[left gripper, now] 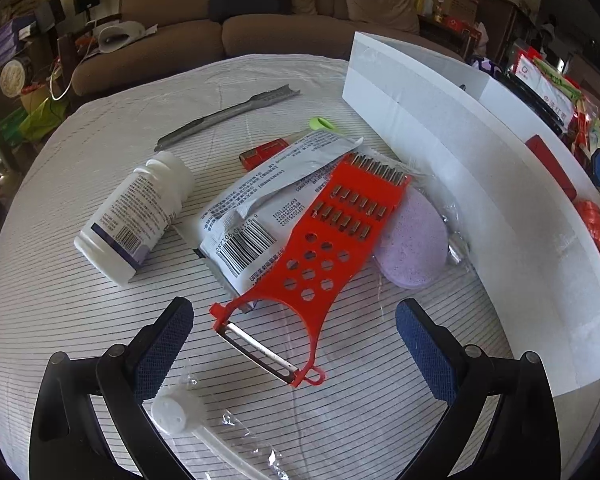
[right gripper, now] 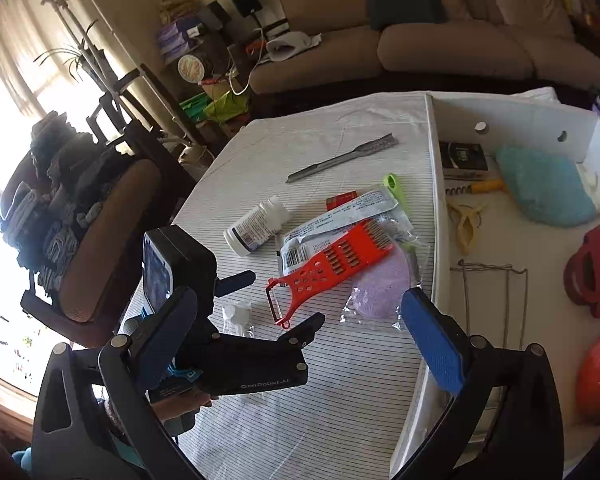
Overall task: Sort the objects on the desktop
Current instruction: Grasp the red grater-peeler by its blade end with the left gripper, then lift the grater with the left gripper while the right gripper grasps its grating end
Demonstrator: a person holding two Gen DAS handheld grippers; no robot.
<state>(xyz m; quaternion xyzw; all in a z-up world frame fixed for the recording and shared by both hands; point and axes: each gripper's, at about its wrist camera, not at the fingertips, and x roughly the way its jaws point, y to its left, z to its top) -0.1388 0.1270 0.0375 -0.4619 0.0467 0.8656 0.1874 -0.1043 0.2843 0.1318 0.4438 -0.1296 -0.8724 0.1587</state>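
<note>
Right now both sets of jaws stand wide open and hold nothing. The left gripper [left gripper: 294, 344] hovers low over the peeler end of the red grater [left gripper: 332, 240], its blue ribbed pads on either side of that end without touching it; the right gripper [right gripper: 300, 332] hangs nearer the camera than the grater, by the white bin [right gripper: 434, 184].

Judging by the spread, sorting is partly done. Already in the bin, right of the grater, lie a fluffy teal cloth [right gripper: 546, 188], a yellow clip [right gripper: 466, 220], a thin chain [right gripper: 496, 276] and a dark box [right gripper: 462, 156].

On the striped counter [left gripper: 80, 160] about 6 things remain. The hard plastic grater with metal teeth rests on a crinkly pouch [left gripper: 256, 208] and a bagged lilac sponge [left gripper: 416, 240]. Left of the grater lies a smooth white bottle [left gripper: 136, 216]; beyond it, a serrated metal tool [left gripper: 228, 114]; nearer than it, a wrapped white brush [left gripper: 180, 408].
</note>
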